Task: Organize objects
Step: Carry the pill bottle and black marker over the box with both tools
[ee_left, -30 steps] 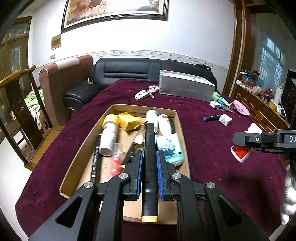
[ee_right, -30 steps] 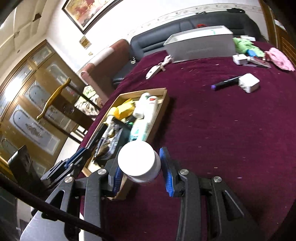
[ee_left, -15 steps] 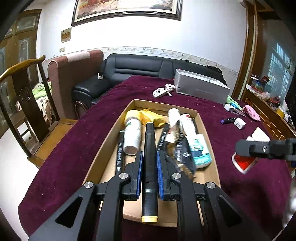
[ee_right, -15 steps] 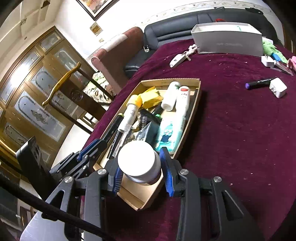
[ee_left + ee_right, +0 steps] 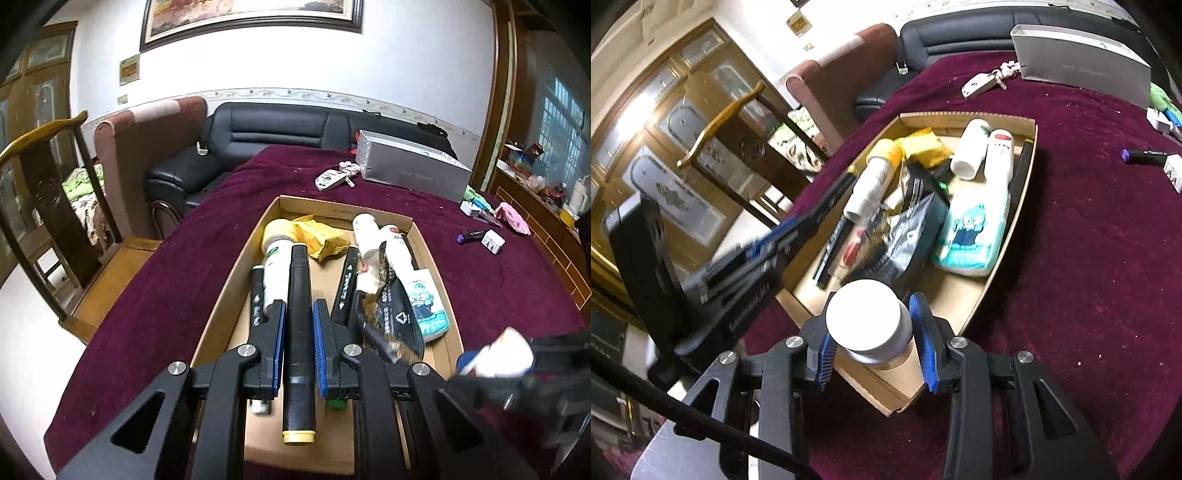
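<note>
Both grippers now nearer over cardboard tray [image 5: 236,295]: left gripper [image 5: 298,325] clamps black marker [image 5: 298,295]; right gripper [image 5: 875,332] clamps white-capped jar [image 5: 866,319] (release likely next).

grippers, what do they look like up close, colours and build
Both grippers, left and right, share one build: matte black angular frames with triangular cut-outs, silver round bolt heads at the joints, and blue ribbed pads lining the jaws. A black cable crosses the lower left of the right wrist view. No sleeves or hands show.
</note>
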The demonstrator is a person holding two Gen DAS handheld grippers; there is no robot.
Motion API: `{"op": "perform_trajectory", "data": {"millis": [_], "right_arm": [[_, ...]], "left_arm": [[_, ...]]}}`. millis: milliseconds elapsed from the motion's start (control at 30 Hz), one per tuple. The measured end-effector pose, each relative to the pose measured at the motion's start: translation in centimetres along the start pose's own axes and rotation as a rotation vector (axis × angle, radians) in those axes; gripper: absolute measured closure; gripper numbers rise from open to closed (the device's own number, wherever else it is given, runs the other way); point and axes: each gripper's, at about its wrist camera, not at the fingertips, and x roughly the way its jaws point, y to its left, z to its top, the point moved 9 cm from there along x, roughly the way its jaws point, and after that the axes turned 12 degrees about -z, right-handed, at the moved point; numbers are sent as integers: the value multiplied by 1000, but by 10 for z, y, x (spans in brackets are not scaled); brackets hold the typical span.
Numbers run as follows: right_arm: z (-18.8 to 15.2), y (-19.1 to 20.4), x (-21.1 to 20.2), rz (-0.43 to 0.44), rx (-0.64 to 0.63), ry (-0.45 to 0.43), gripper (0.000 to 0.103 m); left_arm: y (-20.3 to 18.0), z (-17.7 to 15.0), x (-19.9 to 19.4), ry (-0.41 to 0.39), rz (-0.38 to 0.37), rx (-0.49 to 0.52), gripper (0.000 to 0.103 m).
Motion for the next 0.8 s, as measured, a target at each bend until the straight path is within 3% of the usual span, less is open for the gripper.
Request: {"op": "perform_trajectory", "data": {"millis": [433,800], "right_arm": [[-11,0,27,-57,-47,52,67],[-12,-3,40,-101,-81,67,67]], "left_arm": [[-1,12,49,84,-26,34,91],[-3,11,64,117,-30,47,91]]}}
